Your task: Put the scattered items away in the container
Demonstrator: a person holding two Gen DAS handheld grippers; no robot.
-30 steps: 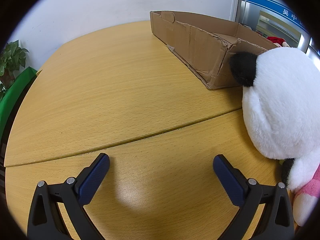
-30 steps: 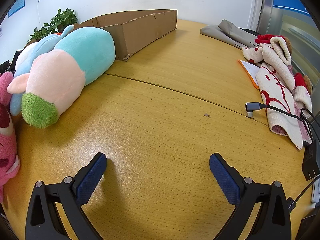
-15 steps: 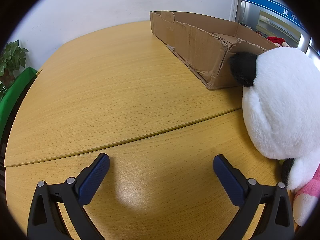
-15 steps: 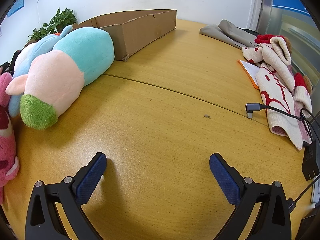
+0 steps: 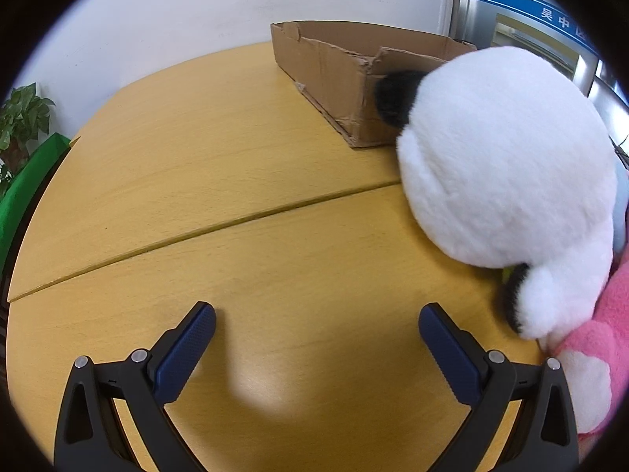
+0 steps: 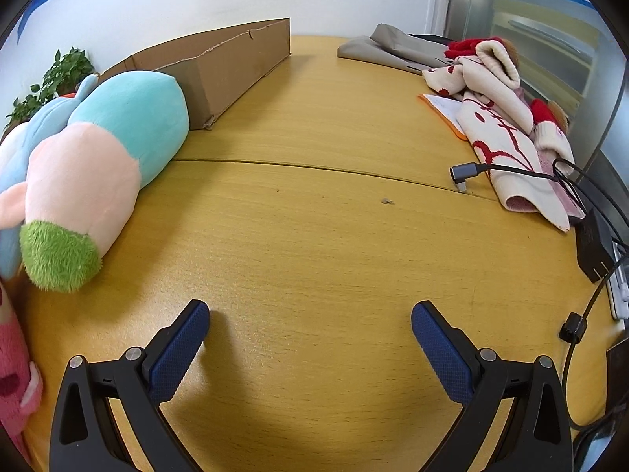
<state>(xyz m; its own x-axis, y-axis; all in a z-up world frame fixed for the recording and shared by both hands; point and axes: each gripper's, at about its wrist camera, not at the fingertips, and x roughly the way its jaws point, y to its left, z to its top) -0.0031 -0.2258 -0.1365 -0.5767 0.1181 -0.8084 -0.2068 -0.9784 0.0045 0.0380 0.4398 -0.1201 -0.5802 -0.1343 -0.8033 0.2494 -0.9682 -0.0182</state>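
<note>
Left wrist view is filled on its right side by a white panda plush (image 5: 507, 165), whose black ear (image 5: 393, 98) is pressed against the near corner of the cardboard box (image 5: 334, 67). A pink plush (image 5: 589, 354) is seen just below the panda, touching it. The left gripper (image 5: 316, 326) is held wide apart over the bare wooden table (image 5: 196, 165), and nothing is gripped between its blue pads (image 5: 184, 354). A potted plant (image 5: 19, 118) is visible at the far left edge.

From the right wrist view the panda is not seen. Instead a long plush in teal, peach and green (image 6: 102, 173) is shown lying on the table (image 6: 314, 236), its teal end touching the side of the same box (image 6: 220, 67). A pink plush (image 6: 15, 373) is cut by the left edge. The right gripper (image 6: 310, 320) is also spread wide and holds nothing. Only in this view are found a cream and red garment (image 6: 499, 118), a grey bag (image 6: 393, 47), a cable with an angled plug (image 6: 468, 173) and a black adapter (image 6: 595, 244), all at the right side, well apart from the plush toys
</note>
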